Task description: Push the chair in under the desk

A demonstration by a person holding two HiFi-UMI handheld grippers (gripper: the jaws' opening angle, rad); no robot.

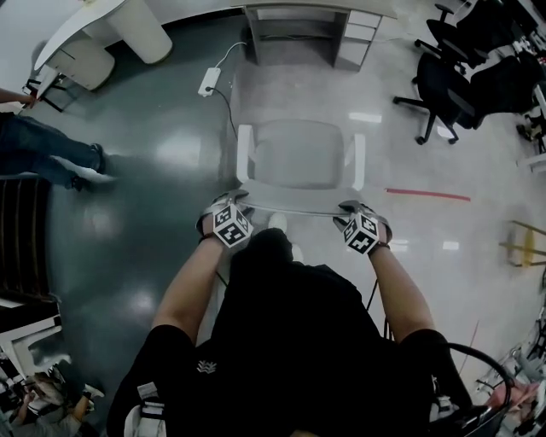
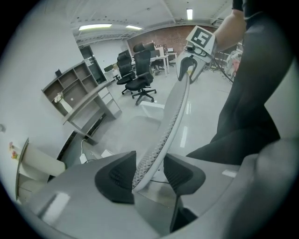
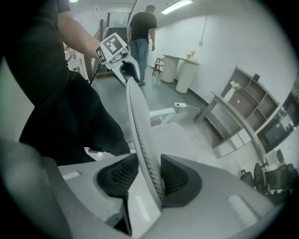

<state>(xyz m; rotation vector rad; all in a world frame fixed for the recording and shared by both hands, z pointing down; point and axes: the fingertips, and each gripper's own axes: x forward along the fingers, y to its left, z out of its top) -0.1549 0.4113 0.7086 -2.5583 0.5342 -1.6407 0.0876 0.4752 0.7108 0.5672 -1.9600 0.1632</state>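
Observation:
A white mesh-back chair (image 1: pixel 299 154) stands on the floor in front of me, facing the grey desk (image 1: pixel 299 17) at the top of the head view, with floor between them. My left gripper (image 1: pixel 230 203) straddles the left end of the backrest's top edge (image 2: pixel 170 121); its jaws are open, and a gap shows beside one pad. At the right end my right gripper (image 1: pixel 358 210) is shut on the backrest (image 3: pixel 138 121), with both pads against the mesh. Each gripper view shows the other gripper at the far end of the rail: the left gripper (image 3: pixel 126 67) and the right gripper (image 2: pixel 189 65).
A white power strip (image 1: pixel 209 82) and its cable lie on the floor left of the desk. Black office chairs (image 1: pixel 452 77) stand at the upper right. A person (image 1: pixel 51 154) walks at the left, near a white round table (image 1: pixel 94 26). A red tape line (image 1: pixel 426 195) marks the floor on the right.

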